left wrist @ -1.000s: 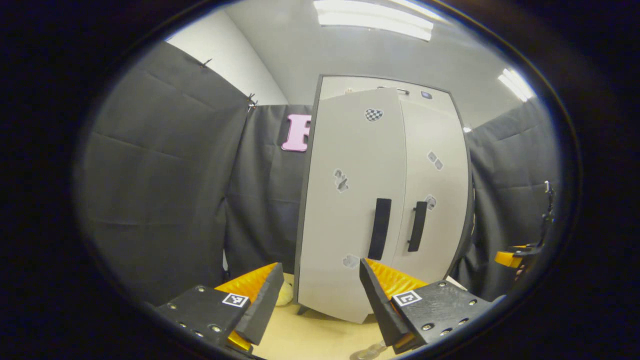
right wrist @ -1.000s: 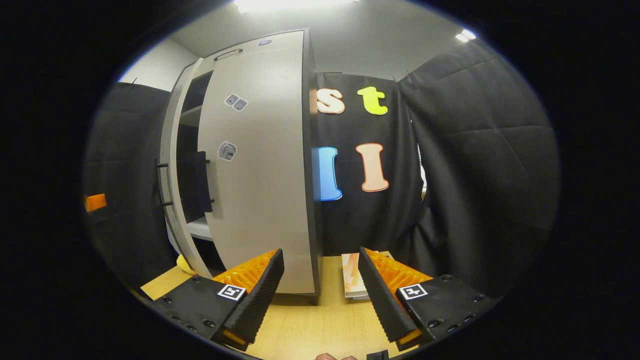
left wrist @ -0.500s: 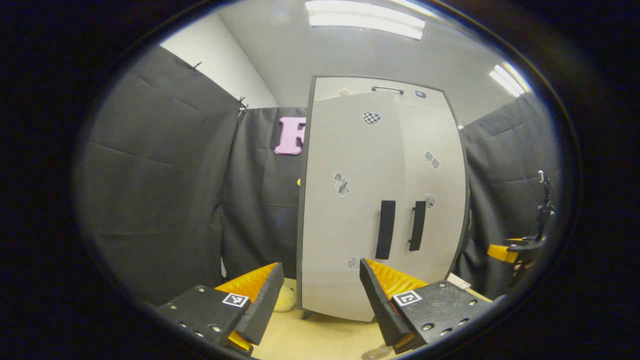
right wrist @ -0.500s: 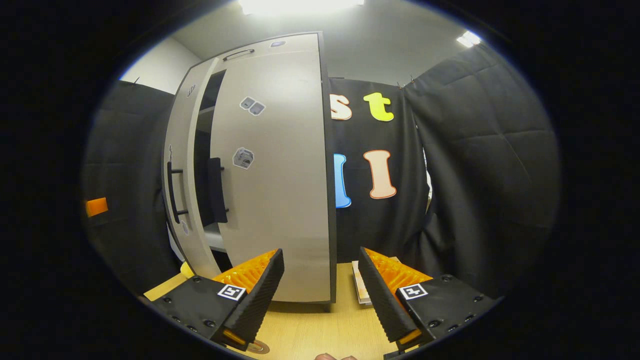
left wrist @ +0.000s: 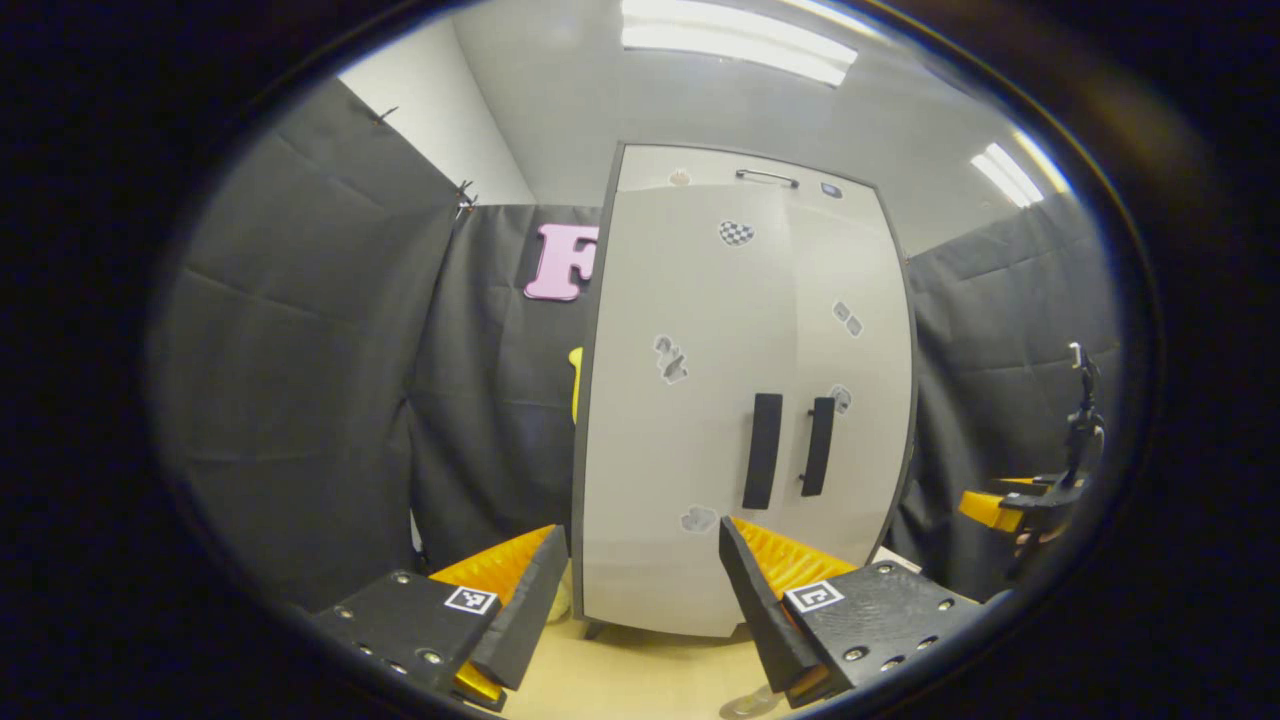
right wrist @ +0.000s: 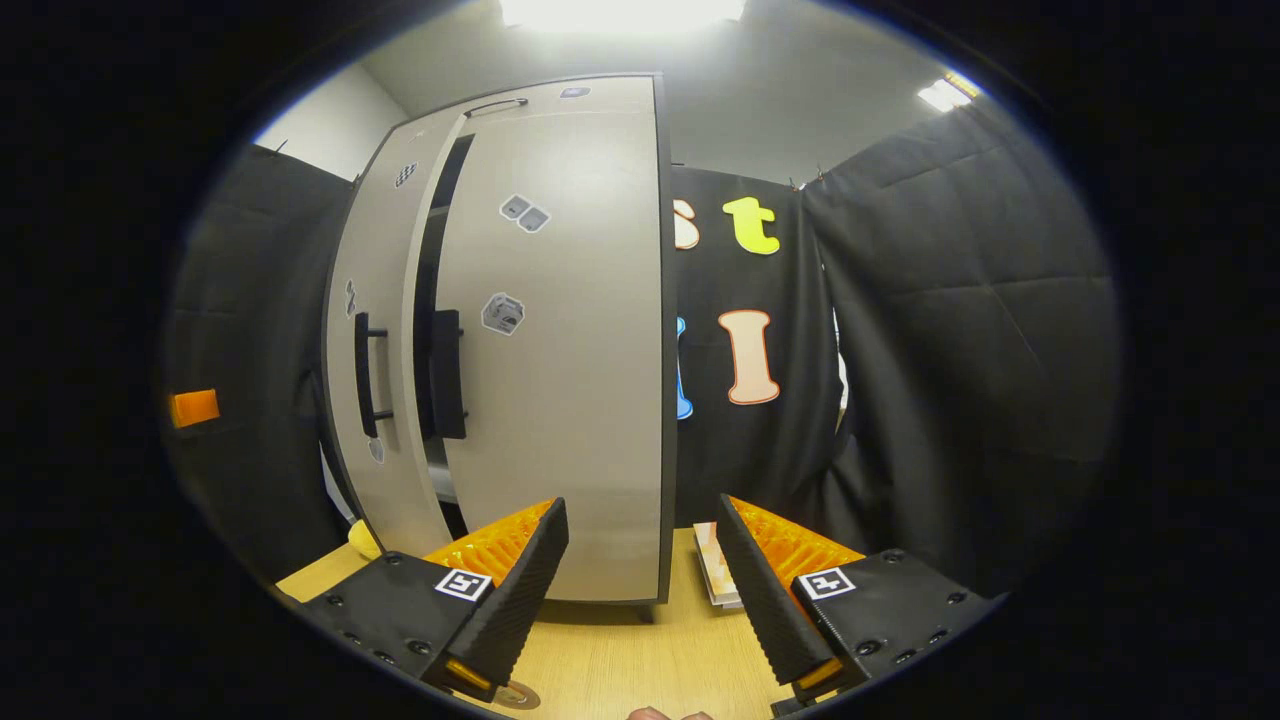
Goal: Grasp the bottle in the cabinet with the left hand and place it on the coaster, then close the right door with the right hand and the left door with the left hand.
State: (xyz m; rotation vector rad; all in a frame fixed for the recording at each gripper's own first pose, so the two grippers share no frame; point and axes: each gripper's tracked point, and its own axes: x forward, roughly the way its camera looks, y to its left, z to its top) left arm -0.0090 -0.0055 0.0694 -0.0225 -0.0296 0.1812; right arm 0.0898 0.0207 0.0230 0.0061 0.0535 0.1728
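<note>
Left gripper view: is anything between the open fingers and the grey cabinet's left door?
Nothing visible. The left gripper is open and empty, and only bare wooden tabletop lies before the grey cabinet's left door.

the left gripper (left wrist: 640,600) is held level with its fingers (left wrist: 520,620) spread wide apart and nothing between them. the right gripper (right wrist: 640,590) is posed the same way — jaws wide, fingers (right wrist: 770,600) bare, gripping nothing — and it also shows far off at the right edge of the left gripper view (left wrist: 1035,500), with a bit of the hand holding it just beneath.
</note>
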